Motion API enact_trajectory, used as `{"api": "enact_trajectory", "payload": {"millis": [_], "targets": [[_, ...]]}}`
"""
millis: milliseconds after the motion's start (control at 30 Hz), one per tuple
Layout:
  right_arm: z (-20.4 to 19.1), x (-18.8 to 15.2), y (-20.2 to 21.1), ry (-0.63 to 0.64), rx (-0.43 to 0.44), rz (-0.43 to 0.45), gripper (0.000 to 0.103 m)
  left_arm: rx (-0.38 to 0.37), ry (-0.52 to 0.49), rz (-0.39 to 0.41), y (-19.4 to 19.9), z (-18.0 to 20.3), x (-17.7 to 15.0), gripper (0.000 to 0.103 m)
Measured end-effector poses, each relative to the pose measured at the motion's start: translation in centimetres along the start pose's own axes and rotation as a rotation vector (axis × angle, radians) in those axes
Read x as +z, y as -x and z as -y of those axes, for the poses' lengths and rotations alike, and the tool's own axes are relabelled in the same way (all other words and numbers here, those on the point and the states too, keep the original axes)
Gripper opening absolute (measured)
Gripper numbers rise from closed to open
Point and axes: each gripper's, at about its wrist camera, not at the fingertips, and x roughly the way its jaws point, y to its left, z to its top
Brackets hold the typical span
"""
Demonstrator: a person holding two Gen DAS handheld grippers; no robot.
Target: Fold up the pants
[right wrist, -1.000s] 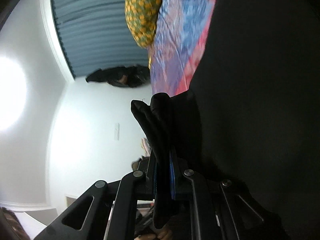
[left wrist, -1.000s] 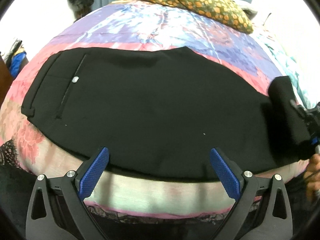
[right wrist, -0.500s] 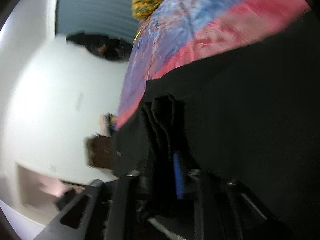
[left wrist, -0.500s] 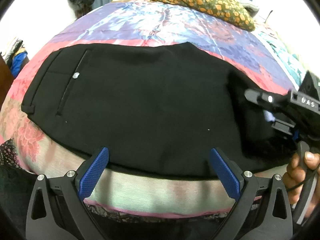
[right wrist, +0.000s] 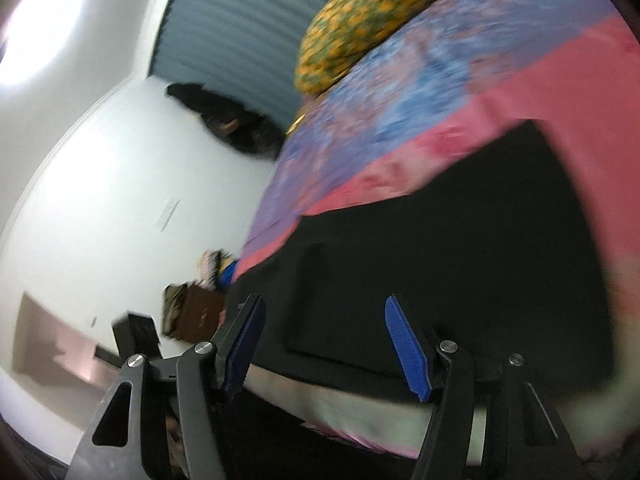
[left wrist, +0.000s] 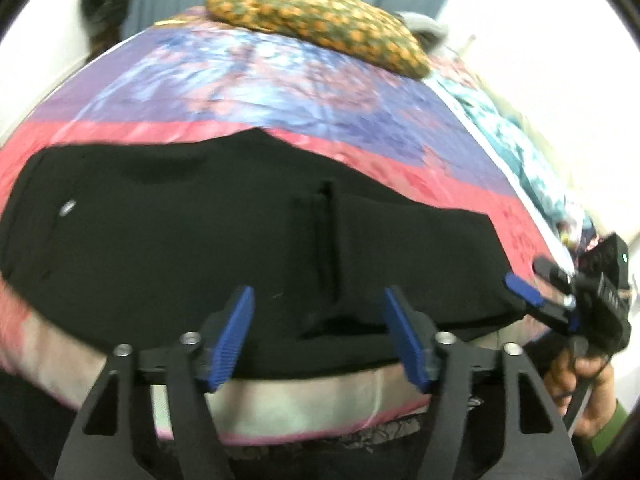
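Note:
Black pants lie flat across the patterned bedspread, waist to the left with a small white button. One leg end lies folded over the middle, its hem a vertical line. My left gripper hovers at the near edge of the pants with its jaws closing; the blue pads stand apart over the cloth and do not press it. My right gripper, held by a hand, sits at the pants' right fold. In the right wrist view the right gripper is opening with nothing between its pads, and the pants lie beyond.
A yellow-spotted pillow rests at the bed's far end before a grey curtain. Teal cloth lies along the right edge. Dark clothing hangs on the white wall, and brown furniture stands past the bed's left side.
The right gripper carried the leg end leftward over the pants, let it go and drew back to the right. The left gripper's jaws narrowed and it rose a little.

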Motion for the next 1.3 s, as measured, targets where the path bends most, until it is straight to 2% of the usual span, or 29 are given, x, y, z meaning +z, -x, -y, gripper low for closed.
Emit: {"api": "enact_trajectory", "payload": {"millis": [67,100,133,167,200,233,267,333,367,400,433,467,500,567,667,767,800,833,900,933,1000,1067,1133,1200,1300], "targets": [[1.6,-0.6,1.7,-0.036,-0.051,0.03,0.063,0.01,-0.051,0.009,-1.3,1.9,0.7,0.065],[2.5,-0.7,2.5,-0.066,-0.075,0.04,0.063,0.033,-0.076,0.005,-2.1,2.6,1.0,0.065],[3.1,-0.4,3.1,-0.092,-0.078,0.055,0.063,0.086,-0.098,-0.01,-3.3,3.1,1.1,0.061],[3.3,0.0,3.7,-0.101,-0.066,0.073,0.063,0.142,-0.107,-0.037,-4.5,3.2,1.1,0.046],[3.6,0.6,4.2,-0.107,-0.044,0.103,0.063,0.189,-0.098,-0.091,-6.0,2.9,0.9,0.037],[3.7,1.0,5.0,-0.111,-0.027,0.12,0.063,0.198,-0.076,-0.13,-6.9,2.3,0.6,0.036],[3.5,1.3,5.4,-0.118,-0.001,0.134,0.063,0.193,-0.037,-0.14,-7.4,1.6,0.1,0.039],[4.8,2.3,5.3,-0.162,0.1,0.127,0.063,0.192,-0.014,-0.114,-7.1,1.0,-0.2,0.046],[5.3,2.6,4.5,-0.188,0.106,0.101,0.063,0.19,-0.018,-0.115,-7.0,0.9,-0.2,0.046],[6.7,2.6,3.5,-0.235,0.049,0.042,0.063,0.193,-0.025,-0.117,-7.0,1.0,-0.2,0.046],[8.1,2.6,2.7,-0.276,-0.031,-0.019,0.048,0.196,-0.032,-0.121,-7.1,1.1,-0.2,0.047],[9.5,2.5,1.9,-0.313,-0.091,-0.077,0.017,0.202,-0.037,-0.121,-7.1,1.1,-0.2,0.047],[9.9,2.6,1.9,-0.318,-0.116,-0.087,0.009,0.203,-0.04,-0.121,-7.1,1.1,-0.3,0.047],[9.6,3.9,2.3,-0.301,-0.115,-0.1,0.012,0.199,-0.044,-0.119,-6.7,1.0,-0.5,0.047],[7.2,7.5,3.3,-0.192,-0.128,-0.051,0.012,0.199,-0.048,-0.109,-6.8,1.4,-0.7,0.047],[6.0,11.1,2.1,-0.135,-0.153,-0.027,0.012,0.211,-0.056,-0.106,-7.0,1.7,-0.7,0.048],[6.4,12.0,0.9,-0.12,-0.183,-0.05,0.012,0.212,-0.058,-0.106,-6.9,1.7,-0.8,0.048],[7.2,12.5,-0.5,-0.116,-0.254,-0.094,0.012,0.208,-0.055,-0.106,-6.9,1.6,-0.8,0.048],[9.4,12.5,-2.9,-0.142,-0.366,-0.179,0.007,0.198,-0.048,-0.106,-6.9,1.5,-0.7,0.05],[9.8,12.6,-3.2,-0.153,-0.372,-0.184,0.0,0.195,-0.047,-0.107,-6.9,1.4,-0.8,0.051],[9.2,12.7,-2.7,-0.139,-0.371,-0.148,0.001,0.191,-0.048,-0.105,-6.9,1.4,-0.8,0.051],[7.2,12.4,-1.3,-0.071,-0.395,-0.11,0.01,0.185,-0.048,-0.1,-6.8,1.4,-0.9,0.051],[4.5,11.1,0.1,0.029,-0.392,-0.106,0.01,0.185,-0.048,-0.095,-6.8,1.4,-1.0,0.051],[2.8,9.0,0.8,0.105,-0.413,-0.127,0.01,0.184,-0.049,-0.091,-6.8,1.4,-1.1,0.052],[2.7,4.9,-0.8,0.203,-0.498,-0.237,0.011,0.18,-0.05,-0.086,-6.8,1.3,-1.2,0.052]]}}
